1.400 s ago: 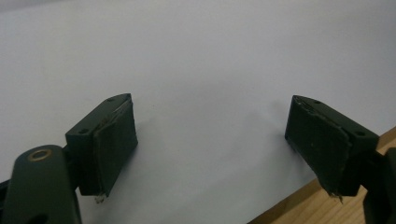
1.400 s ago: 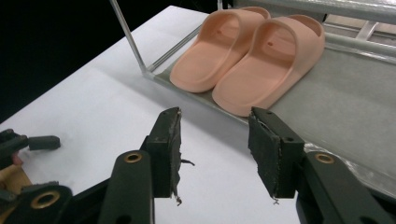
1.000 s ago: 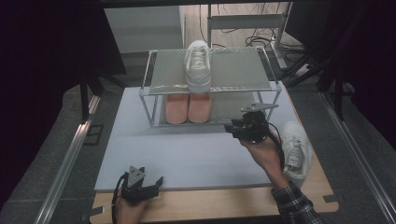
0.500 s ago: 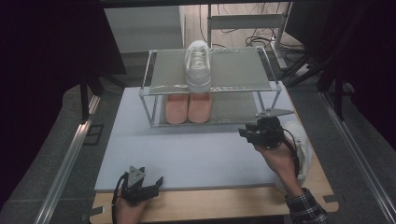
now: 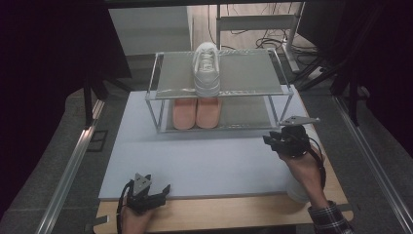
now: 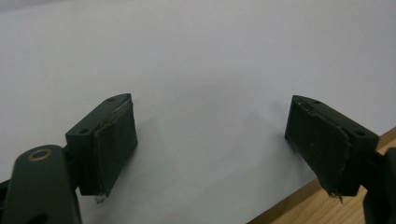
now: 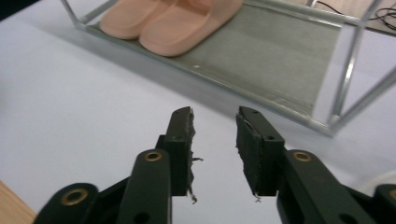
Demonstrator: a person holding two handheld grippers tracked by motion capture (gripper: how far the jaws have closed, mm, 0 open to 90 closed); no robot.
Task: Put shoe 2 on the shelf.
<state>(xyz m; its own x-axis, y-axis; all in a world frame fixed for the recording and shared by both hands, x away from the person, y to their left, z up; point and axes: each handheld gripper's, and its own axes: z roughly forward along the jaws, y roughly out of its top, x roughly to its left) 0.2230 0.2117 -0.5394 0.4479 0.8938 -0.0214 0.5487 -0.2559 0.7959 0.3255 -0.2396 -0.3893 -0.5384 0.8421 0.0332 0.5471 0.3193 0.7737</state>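
A white sneaker [image 5: 206, 68] stands on the top shelf of a metal shoe rack [image 5: 253, 73]. A pair of pink slippers [image 5: 196, 113] sits on the lower shelf, also in the right gripper view [image 7: 173, 21]. My right gripper [image 5: 271, 141] hovers over the white mat just in front of the rack's right end. Its jaws [image 7: 215, 116] have just been closing and stand a narrow gap apart with nothing between them. My left gripper [image 5: 157, 194] rests at the mat's near edge, its jaws [image 6: 210, 112] wide open over bare mat.
A second white shoe [image 5: 296, 190] lies at the mat's right side, mostly hidden under the right forearm. The white mat [image 5: 204, 156] lies on a wooden tabletop [image 5: 219, 214]. Metal rails run along both sides, and cables lie behind the rack.
The right hand has moved to the right and a little nearer, from the rack's middle front to its right end, and now covers the second white shoe. The left gripper has stayed still.
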